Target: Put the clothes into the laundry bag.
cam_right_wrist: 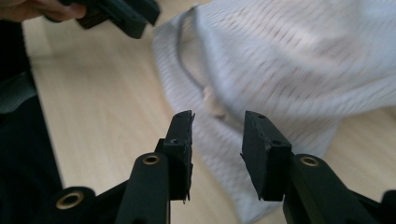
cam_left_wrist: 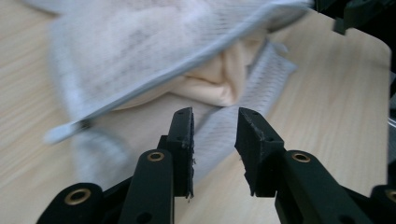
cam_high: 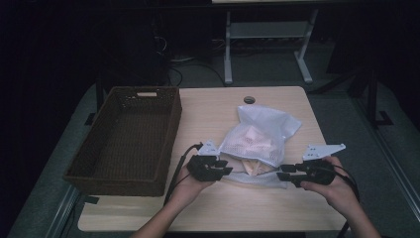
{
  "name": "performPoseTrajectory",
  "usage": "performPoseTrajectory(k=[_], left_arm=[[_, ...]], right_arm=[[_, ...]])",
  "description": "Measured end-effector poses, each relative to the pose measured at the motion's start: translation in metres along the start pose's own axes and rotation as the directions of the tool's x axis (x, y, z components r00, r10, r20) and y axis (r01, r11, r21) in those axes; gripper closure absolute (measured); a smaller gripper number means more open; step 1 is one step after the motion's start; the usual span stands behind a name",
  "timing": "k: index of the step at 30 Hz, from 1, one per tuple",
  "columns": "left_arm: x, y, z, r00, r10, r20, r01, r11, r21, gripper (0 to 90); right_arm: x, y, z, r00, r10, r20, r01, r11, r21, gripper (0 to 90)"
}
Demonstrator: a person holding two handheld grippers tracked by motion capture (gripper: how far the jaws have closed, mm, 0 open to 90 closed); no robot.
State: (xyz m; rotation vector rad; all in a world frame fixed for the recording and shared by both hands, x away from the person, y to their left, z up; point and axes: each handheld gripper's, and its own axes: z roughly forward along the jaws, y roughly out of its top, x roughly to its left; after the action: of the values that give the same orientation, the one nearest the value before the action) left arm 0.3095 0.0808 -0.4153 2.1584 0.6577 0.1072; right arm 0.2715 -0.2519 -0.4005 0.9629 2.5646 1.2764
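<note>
Mesh bag (cam_high: 257, 136) w/ peach cloth (cam_left_wrist: 210, 84) lay mid-table, beside wicker basket (cam_high: 126, 136). Left gripper (cam_high: 225, 171) & right gripper (cam_high: 282, 176) were held partly open at bag's mouth, nothing clamped. Hem should be pinched both sides, evenly, before lifting.

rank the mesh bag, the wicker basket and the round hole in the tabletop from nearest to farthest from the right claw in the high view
Measured from the right claw:
1. White mesh bag, just beside the claw, its open mouth at the tips.
2. Round hole, beyond the bag near the table's far edge.
3. Wicker basket, across the table on the left side.
</note>
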Motion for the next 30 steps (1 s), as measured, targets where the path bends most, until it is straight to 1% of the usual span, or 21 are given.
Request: performPoseTrajectory(k=[2, 4, 6, 7, 8, 10, 13, 14, 15, 16, 17, 18, 20, 22, 24, 25, 26, 27, 28, 29, 30], left_arm=[[-0.006, 0.004, 0.011, 0.9997, 0.017, 0.018, -0.017, 0.9998, 0.012, 65.8], [-0.008, 0.007, 0.019, 0.9993, 0.027, 0.026, -0.028, 0.9994, 0.018, 64.6], [-0.01, 0.011, 0.028, 0.9986, 0.045, 0.026, -0.046, 0.9986, 0.027, 61.7], [-0.01, 0.011, 0.028, 0.9986, 0.045, 0.026, -0.046, 0.9986, 0.027, 59.7], [-0.011, 0.014, 0.033, 0.9983, 0.051, 0.028, -0.052, 0.9981, 0.032, 59.7], [-0.013, 0.017, 0.042, 0.9972, 0.067, 0.031, -0.069, 0.9969, 0.037, 55.9], [-0.016, 0.023, 0.057, 0.9962, 0.082, 0.031, -0.083, 0.9951, 0.053, 52.8], [-0.016, 0.025, 0.064, 0.996, 0.084, 0.03, -0.086, 0.9946, 0.059, 51.0], [-0.016, 0.025, 0.064, 0.996, 0.084, 0.03, -0.086, 0.9946, 0.059, 50.5], [-0.018, 0.027, 0.071, 0.9952, 0.095, 0.024, -0.096, 0.9931, 0.068, 49.8], [-0.018, 0.027, 0.071, 0.9952, 0.095, 0.024, -0.096, 0.9931, 0.068, 49.5], [-0.019, 0.028, 0.079, 0.9952, 0.095, 0.022, -0.097, 0.9925, 0.074, 49.4], [-0.018, 0.029, 0.086, 0.9943, 0.106, 0.01, -0.107, 0.9905, 0.087, 49.1], [-0.018, 0.029, 0.093, 0.9933, 0.116, 0.0, -0.115, 0.9884, 0.099, 49.1], [-0.019, 0.03, 0.096, 0.9929, 0.119, -0.002, -0.118, 0.988, 0.1, 49.3], [-0.02, 0.031, 0.1, 0.9917, 0.127, -0.018, -0.125, 0.9873, 0.098, 50.0], [-0.02, 0.031, 0.1, 0.9917, 0.127, -0.018, -0.125, 0.9873, 0.098, 51.4], [-0.021, 0.032, 0.103, 0.991, 0.131, -0.027, -0.128, 0.9867, 0.1, 51.4], [-0.021, 0.032, 0.105, 0.9907, 0.131, -0.036, -0.127, 0.987, 0.099, 60.3], [-0.021, 0.032, 0.106, 0.9901, 0.135, -0.039, -0.131, 0.9863, 0.101, 60.3], [-0.019, 0.034, 0.109, 0.9906, 0.135, -0.024, -0.131, 0.9855, 0.108, 75.3]], right_arm=[[0.005, -0.005, 0.0, 1.0, 0.0, -0.009, 0.0, 1.0, 0.013, 62.0], [0.006, -0.012, 0.006, 0.9999, 0.001, -0.011, 0.0, 0.999, 0.038, 61.7], [0.003, -0.018, 0.018, 0.9999, 0.009, -0.008, -0.009, 0.998, 0.059, 61.4], [0.003, -0.018, 0.018, 0.9999, 0.009, -0.008, -0.009, 0.998, 0.059, 61.4], [0.001, -0.02, 0.024, 0.9999, 0.01, -0.005, -0.01, 0.998, 0.066, 60.8], [-0.003, -0.024, 0.037, 0.9999, 0.01, 0.0, -0.01, 0.996, 0.087, 60.1], [-0.004, -0.025, 0.049, 0.9999, 0.006, 0.01, -0.007, 0.996, 0.091, 58.7], [-0.004, -0.025, 0.058, 0.9995, -0.011, 0.03, 0.007, 0.994, 0.105, 56.3], [-0.004, -0.025, 0.058, 0.9995, -0.011, 0.03, 0.007, 0.994, 0.105, 56.3], [-0.002, -0.025, 0.064, 0.999, -0.026, 0.037, 0.021, 0.992, 0.126, 56.6], [-0.002, -0.025, 0.064, 0.999, -0.026, 0.037, 0.021, 0.992, 0.126, 56.6], [0.0, -0.025, 0.069, 0.9966, -0.052, 0.065, 0.042, 0.989, 0.139, 58.5], [0.001, -0.025, 0.073, 0.9952, -0.057, 0.079, 0.045, 0.988, 0.148, 65.3], [0.002, -0.026, 0.074, 0.9906, -0.074, 0.114, 0.058, 0.988, 0.145, 76.0], [0.0, -0.026, 0.073, 0.9893, -0.071, 0.128, 0.052, 0.988, 0.142, 84.8], [-0.001, -0.027, 0.073, 0.9885, -0.067, 0.135, 0.047, 0.989, 0.143, 88.6], [-0.001, -0.027, 0.073, 0.9885, -0.067, 0.135, 0.047, 0.989, 0.143, 88.6], [-0.001, -0.027, 0.072, 0.9884, -0.063, 0.138, 0.042, 0.989, 0.144, 89.7], [-0.002, -0.026, 0.073, 0.9892, -0.062, 0.133, 0.042, 0.988, 0.147, 90.0], [-0.002, -0.026, 0.073, 0.9892, -0.062, 0.133, 0.042, 0.988, 0.147, 90.0], [-0.003, -0.024, 0.073, 0.9897, -0.063, 0.128, 0.043, 0.987, 0.157, 90.0]])
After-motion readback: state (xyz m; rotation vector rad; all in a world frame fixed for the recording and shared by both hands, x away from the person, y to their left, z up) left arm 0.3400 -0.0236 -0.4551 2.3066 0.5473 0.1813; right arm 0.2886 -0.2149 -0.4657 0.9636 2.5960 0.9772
